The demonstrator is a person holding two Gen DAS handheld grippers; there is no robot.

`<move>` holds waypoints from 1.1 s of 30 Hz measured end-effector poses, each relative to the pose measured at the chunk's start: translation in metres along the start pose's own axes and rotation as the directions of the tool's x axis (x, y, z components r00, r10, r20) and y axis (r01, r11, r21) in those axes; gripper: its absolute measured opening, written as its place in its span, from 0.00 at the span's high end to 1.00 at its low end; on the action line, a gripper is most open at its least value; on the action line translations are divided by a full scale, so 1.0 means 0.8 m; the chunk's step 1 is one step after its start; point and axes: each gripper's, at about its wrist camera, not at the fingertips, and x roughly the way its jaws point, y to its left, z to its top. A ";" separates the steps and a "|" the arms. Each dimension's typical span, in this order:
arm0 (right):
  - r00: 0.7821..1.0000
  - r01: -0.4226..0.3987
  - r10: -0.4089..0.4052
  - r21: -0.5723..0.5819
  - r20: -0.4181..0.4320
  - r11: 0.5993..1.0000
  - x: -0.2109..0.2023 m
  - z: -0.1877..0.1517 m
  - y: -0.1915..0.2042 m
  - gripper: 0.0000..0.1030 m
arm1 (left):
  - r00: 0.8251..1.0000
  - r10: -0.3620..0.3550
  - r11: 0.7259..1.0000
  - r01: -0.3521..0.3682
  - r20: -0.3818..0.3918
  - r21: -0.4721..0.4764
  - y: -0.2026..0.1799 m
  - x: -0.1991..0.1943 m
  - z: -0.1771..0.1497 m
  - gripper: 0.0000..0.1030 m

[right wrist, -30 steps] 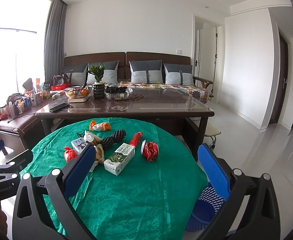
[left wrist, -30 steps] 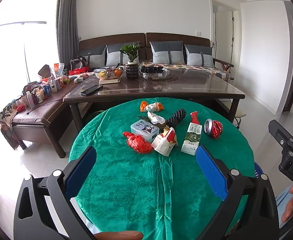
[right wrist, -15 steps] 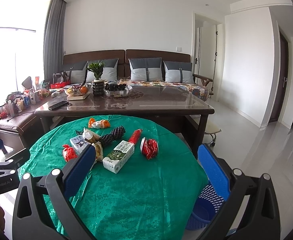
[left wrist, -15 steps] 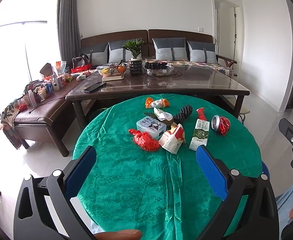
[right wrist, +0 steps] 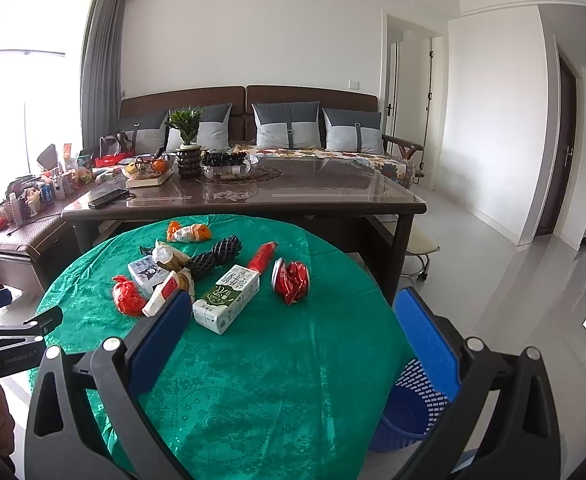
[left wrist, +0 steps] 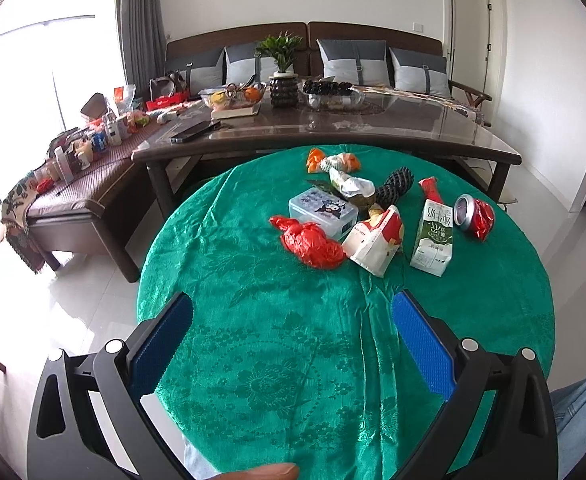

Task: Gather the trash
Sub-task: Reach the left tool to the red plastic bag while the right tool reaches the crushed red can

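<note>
Trash lies in a loose cluster toward the far side of the round table under its green patterned tablecloth [left wrist: 253, 320]: a crumpled red plastic bag [left wrist: 311, 242], a white and red paper snack bag [left wrist: 375, 242] touching it, a green and white milk carton [left wrist: 433, 238] lying on its side, a crushed red drink can [left wrist: 475, 216] just beside the carton, a black mesh foam sleeve [left wrist: 395, 186], a red tube-shaped wrapper [left wrist: 429, 188], an orange and white wrapper [left wrist: 333, 162] at the far edge, and a small clear lidded box with a cartoon print [left wrist: 323, 208]. A crumpled white and green packet [left wrist: 351, 186] rests against the box, what it is hard to make out. The left gripper [left wrist: 293, 336] hangs over the near part of the cloth with its blue-padded fingers spread wide and nothing between them. The right gripper [right wrist: 291, 330] is likewise spread wide and empty, its left pad covering part of the snack bag in its own view. A blue plastic mesh basket [right wrist: 409, 412] stands on the pale tiled floor just beside the table, half hidden behind the right gripper's finger. Beyond the round table is a long dark wooden table [right wrist: 313, 196] carrying a potted plant [right wrist: 187, 140] and bowls, with a dark sofa and grey cushions [right wrist: 289, 126] against the white wall.
</note>
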 end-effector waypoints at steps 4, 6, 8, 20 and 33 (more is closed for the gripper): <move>1.000 -0.020 0.020 0.011 -0.024 1.000 0.015 -0.005 -0.005 0.04 | 0.999 0.035 0.999 -0.036 -0.017 -0.011 0.003 0.019 -0.002 0.04; 0.998 -0.035 0.036 0.020 -0.051 0.999 0.028 -0.011 -0.008 0.04 | 0.999 0.033 0.999 -0.033 -0.039 -0.005 0.002 0.030 0.000 0.04; 0.996 -0.048 0.050 0.029 -0.079 0.998 0.042 -0.016 -0.013 0.04 | 0.998 -0.006 1.000 0.005 -0.056 -0.026 0.006 0.044 0.005 0.04; 0.977 -0.106 0.115 0.057 -0.181 0.993 0.094 -0.032 -0.030 0.04 | 0.977 -0.133 0.974 0.098 -0.167 -0.204 0.015 0.168 0.058 0.07; 0.896 -0.228 0.255 0.117 -0.364 0.967 0.297 0.030 -0.036 0.04 | 0.929 -0.196 0.949 0.099 -0.314 -0.300 0.042 0.260 0.060 0.31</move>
